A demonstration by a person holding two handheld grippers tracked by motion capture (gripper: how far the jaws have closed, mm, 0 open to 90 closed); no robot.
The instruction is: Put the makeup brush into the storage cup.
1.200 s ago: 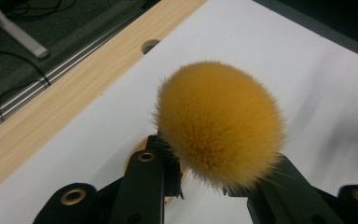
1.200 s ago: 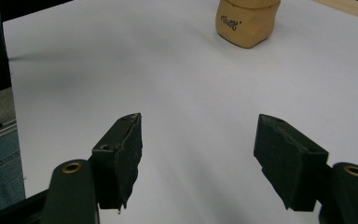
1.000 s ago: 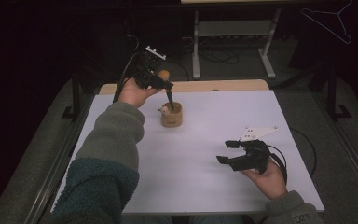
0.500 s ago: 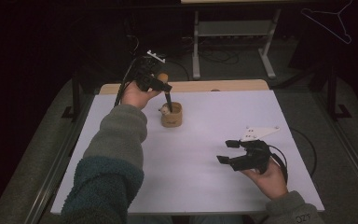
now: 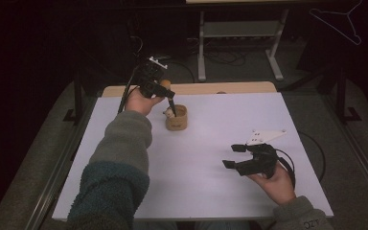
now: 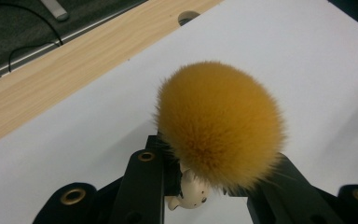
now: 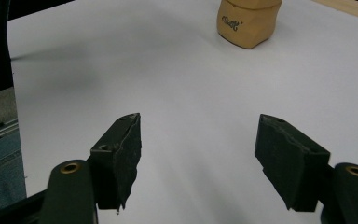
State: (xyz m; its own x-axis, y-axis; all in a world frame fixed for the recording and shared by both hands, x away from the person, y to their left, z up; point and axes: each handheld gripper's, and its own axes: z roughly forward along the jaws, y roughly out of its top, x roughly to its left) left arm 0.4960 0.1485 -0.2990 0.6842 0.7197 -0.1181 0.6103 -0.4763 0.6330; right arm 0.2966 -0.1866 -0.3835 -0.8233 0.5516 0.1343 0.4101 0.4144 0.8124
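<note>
My left gripper (image 5: 171,106) is clamped on a brush (image 6: 219,122); its orange bristle head points up past my fingers (image 6: 144,179) toward the camera, with the long axis running down into the tan cup (image 5: 177,118). The handle is hidden behind the bristles, apart from a small cream figure. My right gripper (image 7: 198,158) is wide open, holding nothing, over the white table (image 5: 211,143) and well away from the cup.

Fluffy orange-bristled brush (image 6: 220,123) hanging head-up over a tan wooden cup (image 5: 177,118)

Being gripped by its cream, figure-shaped handle, bristles fanning into a round puff; cup standing upright on the white tabletop, toward the far side, dark lettering showing on its wall.
</note>
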